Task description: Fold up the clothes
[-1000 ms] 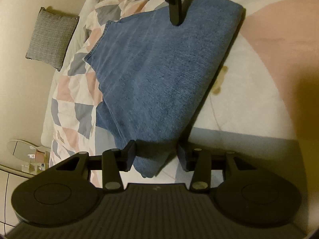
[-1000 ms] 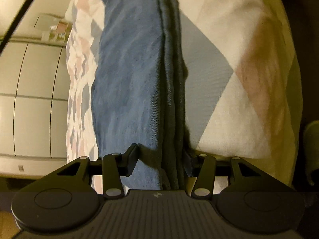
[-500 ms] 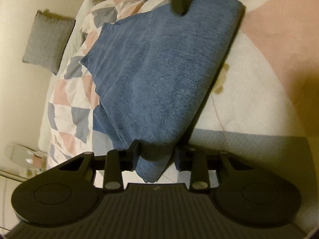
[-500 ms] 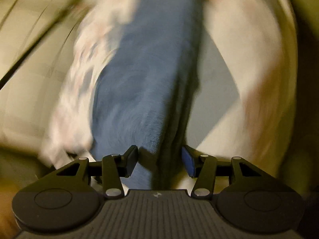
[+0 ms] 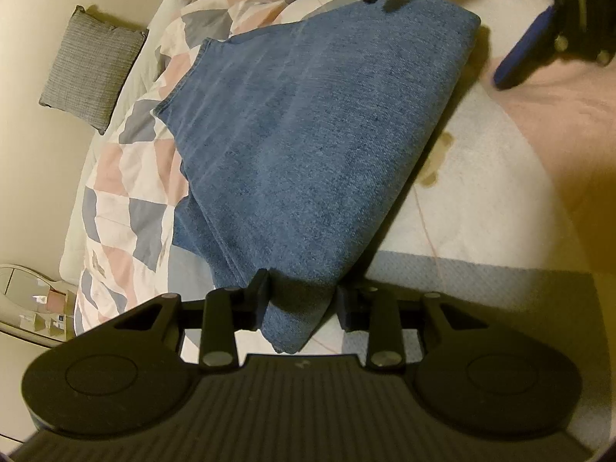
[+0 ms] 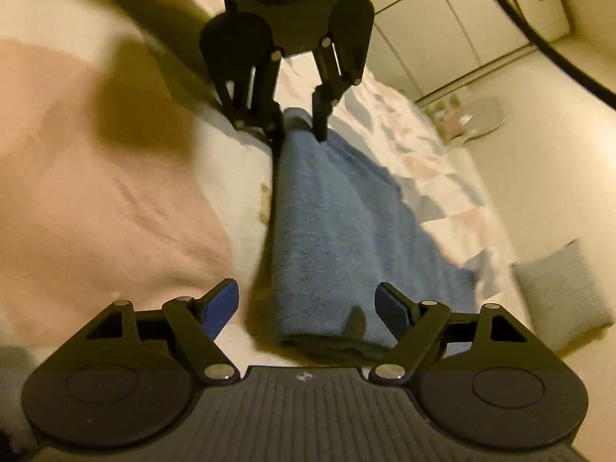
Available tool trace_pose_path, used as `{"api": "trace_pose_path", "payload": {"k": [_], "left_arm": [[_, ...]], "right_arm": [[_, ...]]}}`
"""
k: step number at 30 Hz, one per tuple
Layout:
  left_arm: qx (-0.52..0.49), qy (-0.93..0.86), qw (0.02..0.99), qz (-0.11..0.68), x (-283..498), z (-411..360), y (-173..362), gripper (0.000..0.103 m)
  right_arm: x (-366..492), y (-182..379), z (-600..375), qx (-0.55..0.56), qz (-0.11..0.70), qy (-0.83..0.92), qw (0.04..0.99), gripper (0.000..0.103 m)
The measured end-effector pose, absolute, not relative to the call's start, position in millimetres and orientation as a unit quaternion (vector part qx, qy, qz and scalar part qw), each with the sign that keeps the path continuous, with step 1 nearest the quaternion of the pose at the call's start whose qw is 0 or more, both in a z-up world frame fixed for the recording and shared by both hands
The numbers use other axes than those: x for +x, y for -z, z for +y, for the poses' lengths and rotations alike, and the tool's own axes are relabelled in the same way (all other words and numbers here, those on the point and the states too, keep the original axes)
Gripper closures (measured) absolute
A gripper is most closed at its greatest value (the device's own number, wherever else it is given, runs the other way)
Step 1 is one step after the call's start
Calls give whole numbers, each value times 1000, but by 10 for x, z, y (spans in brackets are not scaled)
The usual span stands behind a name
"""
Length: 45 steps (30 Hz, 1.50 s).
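While folded blue jeans (image 5: 308, 146) lie on the patchwork duvet (image 5: 123, 177), left gripper (image 5: 302, 302) clamped on their near corner, right gripper (image 6: 306, 310) spread wide above the far folded edge, touching nothing, bare duvet beside the fold, grey cushion (image 5: 90, 73) well apart.

The folded jeans (image 5: 308, 146) lie on the quilt (image 5: 127, 192) of the bed. The left gripper (image 5: 302, 304) sits at one corner of the jeans, its fingers on either side of the cloth. The right gripper (image 6: 306, 308) is at the opposite end, just clear of the jeans. A cushion (image 5: 90, 65) lies beyond the jeans, at the bed's far edge against the wall (image 5: 34, 177). A mirror (image 5: 23, 285) stands beside the bed.
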<state>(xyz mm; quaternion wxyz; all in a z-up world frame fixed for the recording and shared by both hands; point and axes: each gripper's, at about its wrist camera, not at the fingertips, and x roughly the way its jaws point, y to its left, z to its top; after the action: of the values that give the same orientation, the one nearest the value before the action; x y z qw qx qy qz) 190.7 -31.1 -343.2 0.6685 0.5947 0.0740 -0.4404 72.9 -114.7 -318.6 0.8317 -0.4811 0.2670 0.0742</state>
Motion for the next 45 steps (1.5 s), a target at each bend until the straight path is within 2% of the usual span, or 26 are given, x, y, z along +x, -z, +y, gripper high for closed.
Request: {"api": "trace_pose_path", "payload": {"k": [2,3,4,5,7,10,17,26,32,34,35,38,44,45], "left_arm": [[593,442,669,74,1917,-301,3430,73],[592,442,670,75,1923,-298,3425,74],[590,443,671,77,1931,-301,3408,76],[587,443,673,81,1942,-308,3381,77],[568,447,683,106,1989,-340,3254,80],[522,453,707,150,2081,-417,2923,84],[432,447,761,186,2417,-792,2056,86],[375,422,802,197,3142,-2110,1483,86],[336,373,831,238,3971,-3027,1521,86],[316,344,841,272,4290,-3287,1661,77],[299,327,847,294,4424,-3374,1737,76],[238,282,862,348,4664,-3457,1891,70],[120,234,887,380,4540,-3090,1772,71],[116,228,887,384,4514,-3039,1769,74]], "right_arm": [[818,3213,-1182,-484,266,-62,831,28],[855,3151,-1235,-467,275,-71,837,42],[892,3089,-1289,-450,283,-81,843,51],[929,3027,-1342,-433,291,-90,848,55],[1004,2902,-1449,-399,306,-109,857,73],[1126,2689,-1633,-337,330,-136,871,81],[1579,1890,-2627,-82,373,-191,904,84],[2521,1584,-4181,53,386,-202,899,84],[3467,1686,-5141,108,407,-200,885,84],[3799,1885,-5360,126,436,-197,869,84],[3941,1998,-5454,138,452,-196,859,84],[4108,2319,-5626,181,483,-197,834,85],[4107,2332,-5749,219,477,-207,826,85],[4115,2296,-5778,226,474,-207,826,86]]}}
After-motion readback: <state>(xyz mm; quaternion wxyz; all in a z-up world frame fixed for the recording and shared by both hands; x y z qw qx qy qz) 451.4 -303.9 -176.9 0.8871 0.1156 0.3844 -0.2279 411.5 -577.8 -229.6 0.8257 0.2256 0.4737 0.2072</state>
